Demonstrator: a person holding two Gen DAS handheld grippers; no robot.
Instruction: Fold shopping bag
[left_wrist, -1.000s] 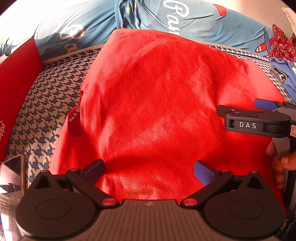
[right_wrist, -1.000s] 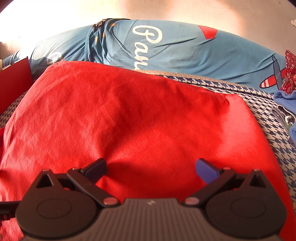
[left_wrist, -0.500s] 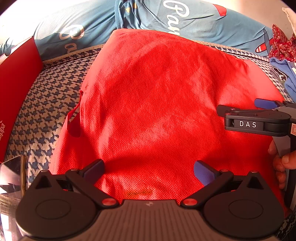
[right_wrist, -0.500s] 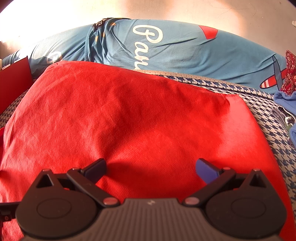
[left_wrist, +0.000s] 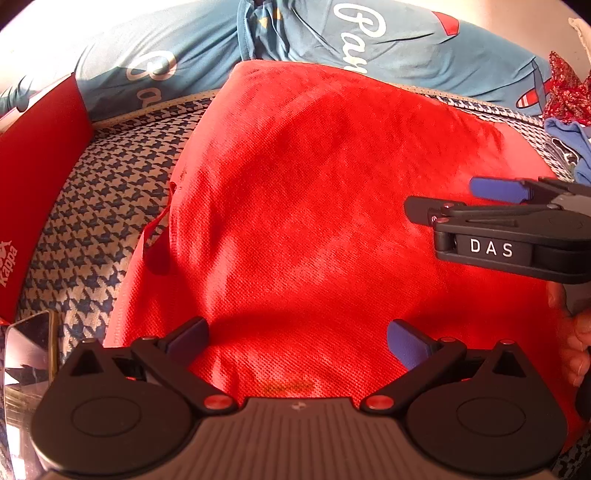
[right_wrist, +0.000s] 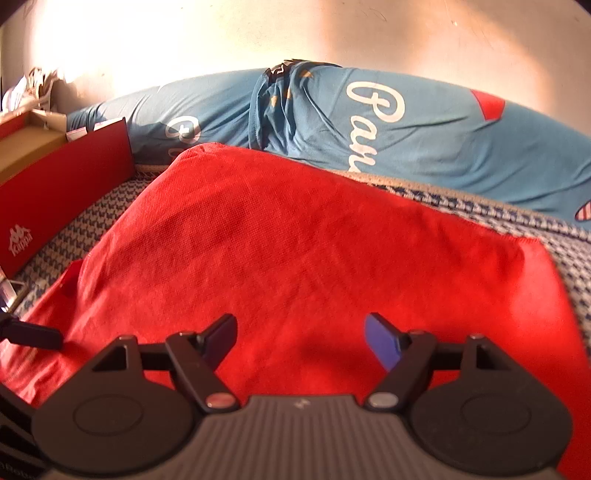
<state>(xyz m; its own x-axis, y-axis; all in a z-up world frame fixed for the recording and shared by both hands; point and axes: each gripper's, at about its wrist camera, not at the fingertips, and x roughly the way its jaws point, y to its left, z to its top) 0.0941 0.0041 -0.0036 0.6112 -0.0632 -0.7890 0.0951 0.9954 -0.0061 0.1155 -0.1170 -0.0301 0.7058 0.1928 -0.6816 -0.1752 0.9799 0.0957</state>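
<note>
Houndstooth bedcover (left_wrist: 92, 206) under red shopping bag (left_wrist: 314, 221), blue pillow (right_wrist: 424, 122) behind

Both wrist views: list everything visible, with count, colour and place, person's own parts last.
Non-woven fabric shopping bag: one, red, spread flat on the bedcover.
Houndstooth bedcover: one, blue and white, under the bag.
Printed pillow: one, light blue with white lettering, behind the bag.
Cardboard shoebox: one, red, left of the bag.
Phone: one, glossy, near left corner.
Crumpled clothes: red and blue, far right.
Left tongs: open above the bag's near edge.
Right tongs: open, just been closing, nothing gripped.
Hand: one, on the right tongs' handle.
</note>
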